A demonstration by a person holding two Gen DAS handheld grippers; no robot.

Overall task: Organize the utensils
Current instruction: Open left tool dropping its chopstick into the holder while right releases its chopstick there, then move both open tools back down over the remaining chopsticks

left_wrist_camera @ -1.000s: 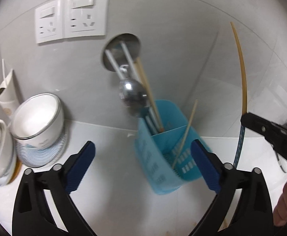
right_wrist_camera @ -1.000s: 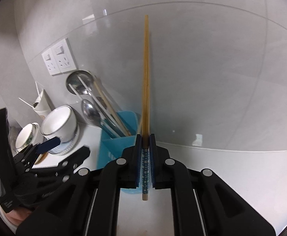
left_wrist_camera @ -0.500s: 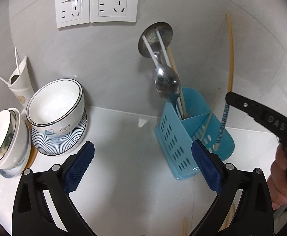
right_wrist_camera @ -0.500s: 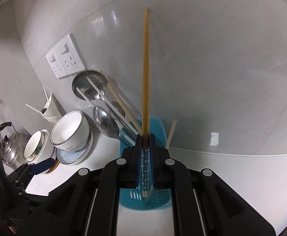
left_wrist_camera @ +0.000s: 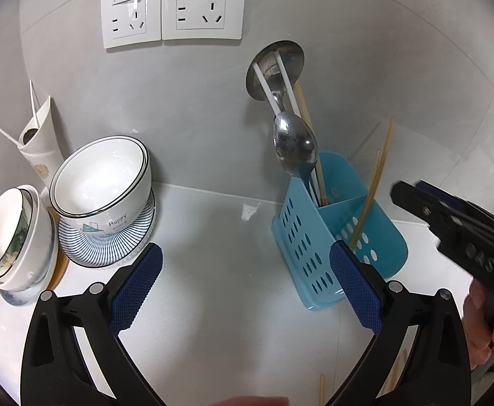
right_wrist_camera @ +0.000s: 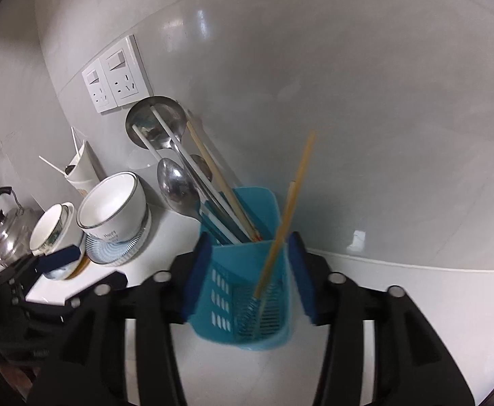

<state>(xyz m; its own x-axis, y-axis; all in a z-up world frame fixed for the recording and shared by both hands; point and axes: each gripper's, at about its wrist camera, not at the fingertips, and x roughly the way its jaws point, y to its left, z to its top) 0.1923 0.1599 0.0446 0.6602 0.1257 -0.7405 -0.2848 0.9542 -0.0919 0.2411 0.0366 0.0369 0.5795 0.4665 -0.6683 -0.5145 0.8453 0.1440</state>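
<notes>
Now your right hand-held gripper sits tilted downward over the blue utensil caddy, its jaws just opened and standing about halfway apart, one pad on each side of the caddy's near compartment. No pad presses on anything. The wooden chopstick stands free in that near compartment, leaning toward the tiled wall, its patterned lower end down against the caddy's perforated floor. A second, shorter stick shows just behind it; you cannot tell from this view whether the two touch.

From your left wrist view, the right hand-held gripper enters from the right edge, its tip near the caddy but apart from it, with your fingers wrapped around its handle lower right. Two chopsticks lean in the caddy's right-hand compartment. The far compartment holds a metal spoon, a ladle, white sticks and another wooden one, all tilted toward the wall.

Your left hand-held gripper hangs wide open and holds nothing, angled down at the bare white desk between the caddy and the stacked bowls. More bowls sit at the far left, with a white holder behind them. A double wall socket is mounted above. Loose chopstick ends lie on the desk at the bottom edge, partly hidden by the gripper frame. A kettle shows at the left of the right wrist view.
</notes>
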